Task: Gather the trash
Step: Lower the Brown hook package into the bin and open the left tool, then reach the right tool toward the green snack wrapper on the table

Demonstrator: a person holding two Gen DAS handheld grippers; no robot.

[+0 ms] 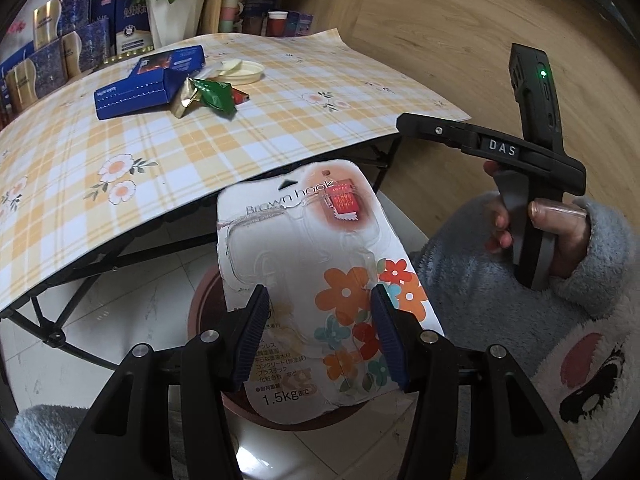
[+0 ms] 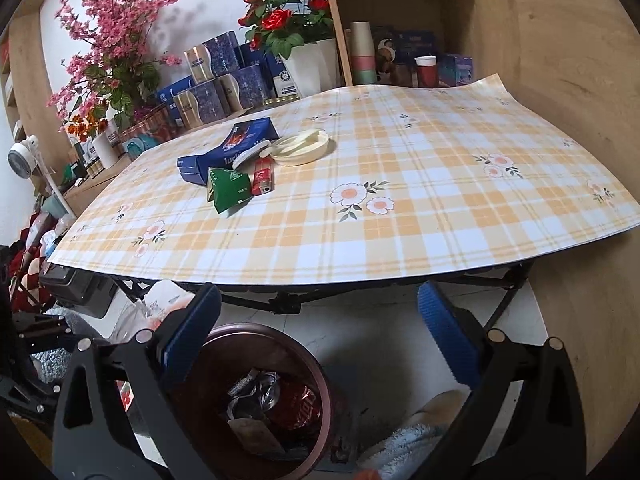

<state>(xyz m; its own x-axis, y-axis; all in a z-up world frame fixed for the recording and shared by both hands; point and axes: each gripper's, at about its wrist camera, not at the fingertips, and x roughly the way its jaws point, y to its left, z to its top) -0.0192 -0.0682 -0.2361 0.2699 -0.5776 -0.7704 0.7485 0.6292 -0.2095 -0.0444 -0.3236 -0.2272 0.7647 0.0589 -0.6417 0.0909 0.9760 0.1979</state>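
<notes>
Landmark = the brown bin (image 2: 256,396) on the floor, just under the near edge of the table (image 1: 280,120).

Left gripper (image 1: 320,320): jaws clamped on the hook blister card (image 1: 316,280), pads pinching its two long sides. Card hangs directly over the bin mouth, printed face up toward the cam, tilted; prob. held there so it falls straight in once let go.

Right gripper (image 2: 320,336): jaws wide apart, nothing betw. them, poised just above the bin, pointing down past the rim. Looks free for the next pick.

Bin already holds a crushed red can (image 2: 298,404) & crumpled foil/paper.

Above & beyond the bin, on the tabletop, trash w/ no gripper on it: blue box (image 2: 224,148), green wrapper (image 2: 228,188), red lighter (image 2: 262,182), cream lid (image 2: 300,148), all clustered well back from the near edge.
</notes>
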